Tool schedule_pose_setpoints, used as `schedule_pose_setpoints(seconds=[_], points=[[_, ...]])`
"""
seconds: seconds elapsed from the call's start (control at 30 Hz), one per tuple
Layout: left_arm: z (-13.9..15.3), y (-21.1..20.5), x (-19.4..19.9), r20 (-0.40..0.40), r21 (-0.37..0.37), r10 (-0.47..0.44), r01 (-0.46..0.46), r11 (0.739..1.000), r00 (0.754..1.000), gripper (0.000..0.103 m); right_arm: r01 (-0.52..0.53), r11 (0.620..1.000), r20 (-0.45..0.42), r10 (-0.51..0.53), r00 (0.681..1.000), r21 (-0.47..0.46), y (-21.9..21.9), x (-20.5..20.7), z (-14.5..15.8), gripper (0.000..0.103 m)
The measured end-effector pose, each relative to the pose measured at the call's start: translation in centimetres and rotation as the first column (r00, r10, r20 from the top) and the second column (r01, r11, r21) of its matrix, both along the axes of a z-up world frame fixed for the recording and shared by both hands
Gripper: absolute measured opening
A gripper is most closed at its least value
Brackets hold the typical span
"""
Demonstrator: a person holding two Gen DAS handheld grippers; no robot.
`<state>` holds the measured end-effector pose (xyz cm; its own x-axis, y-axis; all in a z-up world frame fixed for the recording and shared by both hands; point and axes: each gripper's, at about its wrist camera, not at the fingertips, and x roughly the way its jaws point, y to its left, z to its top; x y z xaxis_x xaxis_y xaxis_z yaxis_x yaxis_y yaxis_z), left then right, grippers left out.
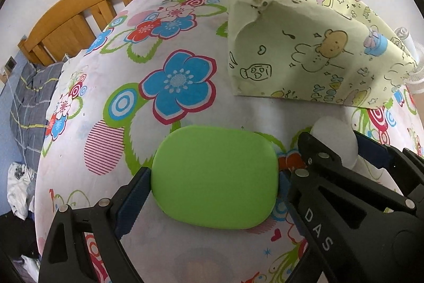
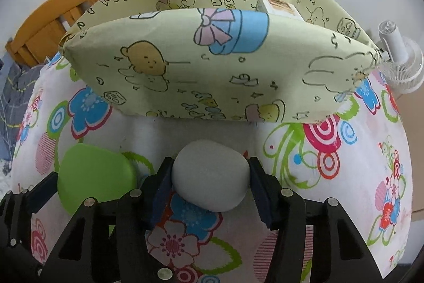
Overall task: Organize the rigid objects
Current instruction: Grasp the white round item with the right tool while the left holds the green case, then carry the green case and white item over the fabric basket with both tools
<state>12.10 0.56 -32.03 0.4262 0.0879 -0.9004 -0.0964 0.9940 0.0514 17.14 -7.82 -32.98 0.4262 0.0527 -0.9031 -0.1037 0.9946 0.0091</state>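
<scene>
Black jaws of the left gripper [image 1: 214, 177] are set against both short sides of a green case [image 1: 216, 177], which lies flat on the flowered cloth [image 1: 106, 57]; contact is seen on both pads, so it is read as clamped, not yet lifted. Jaws of the right gripper [image 2: 210, 177] are closed on a grey oval case [image 2: 210, 174], both pads touching its flanks; it also rests on the cloth, just right of the green case.

Step in hand, as judged: both items gripped, pickup about to start. Transfer into the fabric bin [image 2: 185, 76] is expected next. Its near wall stands just beyond both grippers, so each case must be raised above the rim before being carried forward, and the soft wall may fold if brushed.

Bin contents: a small white and orange box [image 2: 278, 7] is seen against the far wall, right side. The rest of the interior is hidden by the near wall.
</scene>
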Motion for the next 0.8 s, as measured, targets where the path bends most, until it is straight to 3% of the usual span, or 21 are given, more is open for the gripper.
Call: schedule_pose_setpoints(seconds=[0.4,0.8], points=[[0.8,-1.0,-2.1,0.015,0.000,-0.018,0.018,1.000,1.000,0.095,0.023,1.000,0.007,-0.023,1.000,0.010,-2.1,-3.2,0.4,0.059],[3.4,-2.0,-4.0,0.053,-0.006,-0.036,0.036,0.999,0.998,0.095,0.046,0.999,0.039,-0.047,0.998,0.017,-4.5,-6.1,3.6,0.059]])
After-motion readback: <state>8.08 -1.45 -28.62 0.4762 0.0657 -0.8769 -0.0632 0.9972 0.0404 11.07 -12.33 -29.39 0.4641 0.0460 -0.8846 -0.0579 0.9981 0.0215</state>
